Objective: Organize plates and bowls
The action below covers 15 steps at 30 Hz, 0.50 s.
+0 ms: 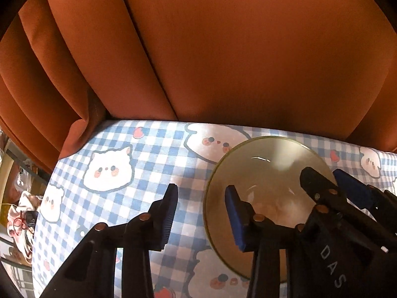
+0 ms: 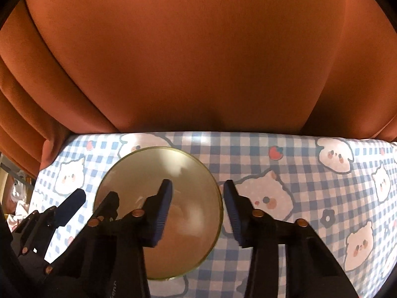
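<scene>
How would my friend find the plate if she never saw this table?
Look at the table with the blue-and-white checked cloth covered in cartoon animal faces, in front of the orange curtain. Lying flat on it is the plate, between two black grippers. It is the only round, see-through, yellowish-green thing there.

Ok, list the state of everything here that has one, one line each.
Glass plate: empty, lying flat on the tablecloth.
Left gripper: open, jaws astride the plate's left rim.
Right gripper: open, jaws astride its right rim.
Tablecloth: spread flat.
Curtain: hanging in folds.
</scene>
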Available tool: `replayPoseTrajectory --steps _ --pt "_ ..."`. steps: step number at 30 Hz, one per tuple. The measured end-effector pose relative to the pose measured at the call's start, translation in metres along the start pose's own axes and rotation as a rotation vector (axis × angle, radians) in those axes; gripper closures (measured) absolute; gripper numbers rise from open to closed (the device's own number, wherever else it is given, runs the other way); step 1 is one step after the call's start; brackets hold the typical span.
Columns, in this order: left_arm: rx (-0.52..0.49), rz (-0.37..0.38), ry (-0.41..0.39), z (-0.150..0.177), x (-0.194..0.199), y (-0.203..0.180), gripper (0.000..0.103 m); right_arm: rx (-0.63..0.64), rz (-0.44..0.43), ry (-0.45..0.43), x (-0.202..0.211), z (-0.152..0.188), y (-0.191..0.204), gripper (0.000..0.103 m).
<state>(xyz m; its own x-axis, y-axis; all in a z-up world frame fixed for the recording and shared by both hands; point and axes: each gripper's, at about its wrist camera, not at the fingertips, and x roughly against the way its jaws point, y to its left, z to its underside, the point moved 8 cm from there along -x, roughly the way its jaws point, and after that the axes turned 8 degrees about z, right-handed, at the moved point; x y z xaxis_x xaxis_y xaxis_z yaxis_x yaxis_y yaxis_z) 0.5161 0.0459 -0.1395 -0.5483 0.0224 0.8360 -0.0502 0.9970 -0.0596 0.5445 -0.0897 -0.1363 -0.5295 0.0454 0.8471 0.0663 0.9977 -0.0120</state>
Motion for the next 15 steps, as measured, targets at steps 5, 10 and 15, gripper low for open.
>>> replayPoseTrajectory --steps 5,10,15 --pt "0.001 0.019 0.026 0.001 -0.015 -0.003 0.072 0.006 0.013 0.001 -0.010 -0.001 -0.001 0.070" --pt "0.002 0.038 0.040 0.003 -0.022 -0.008 0.079 0.007 0.009 0.017 -0.021 0.000 -0.005 0.079" --pt "0.000 0.038 0.036 0.002 -0.021 -0.008 0.082 -0.005 -0.004 0.031 -0.024 0.001 -0.005 0.080"
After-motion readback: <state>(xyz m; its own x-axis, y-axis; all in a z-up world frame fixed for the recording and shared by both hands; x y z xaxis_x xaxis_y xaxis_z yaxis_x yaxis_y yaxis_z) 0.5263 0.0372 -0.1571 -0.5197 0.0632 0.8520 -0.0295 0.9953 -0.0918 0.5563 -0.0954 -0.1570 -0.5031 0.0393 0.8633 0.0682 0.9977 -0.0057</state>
